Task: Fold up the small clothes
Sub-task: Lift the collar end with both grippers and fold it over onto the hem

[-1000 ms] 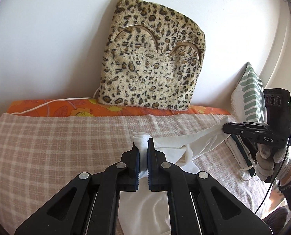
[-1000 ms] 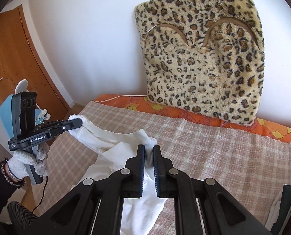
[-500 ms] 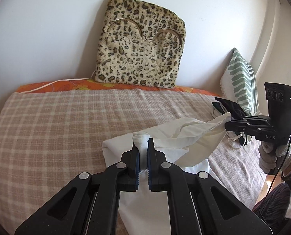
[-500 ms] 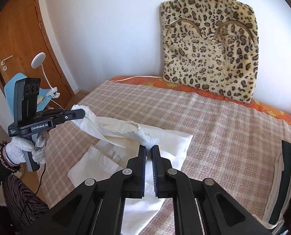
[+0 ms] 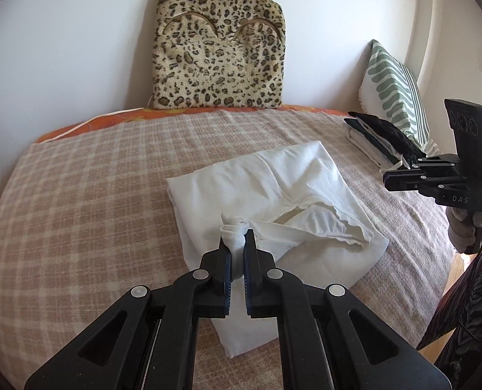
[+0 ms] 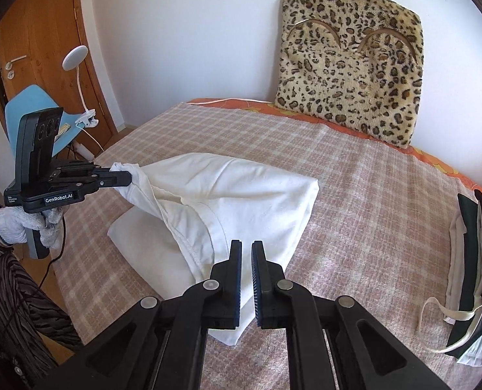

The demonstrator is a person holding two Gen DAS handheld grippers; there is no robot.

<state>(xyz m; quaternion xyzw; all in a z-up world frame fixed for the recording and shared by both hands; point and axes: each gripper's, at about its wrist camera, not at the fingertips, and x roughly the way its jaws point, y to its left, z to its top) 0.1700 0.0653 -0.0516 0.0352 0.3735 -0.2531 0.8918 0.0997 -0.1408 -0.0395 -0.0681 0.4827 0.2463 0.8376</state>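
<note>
My left gripper (image 5: 237,243) pinches the white garment's (image 5: 273,182) near corner, which lies ahead of both hands; my right gripper (image 6: 246,260) is closed on nothing.

The right gripper (image 6: 246,253) has let go of the white garment (image 6: 241,188).

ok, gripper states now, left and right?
Left gripper: shut on a bunched corner of the white garment.
Right gripper: shut, nothing between its fingers; clear of the garment in the left wrist view.
</note>
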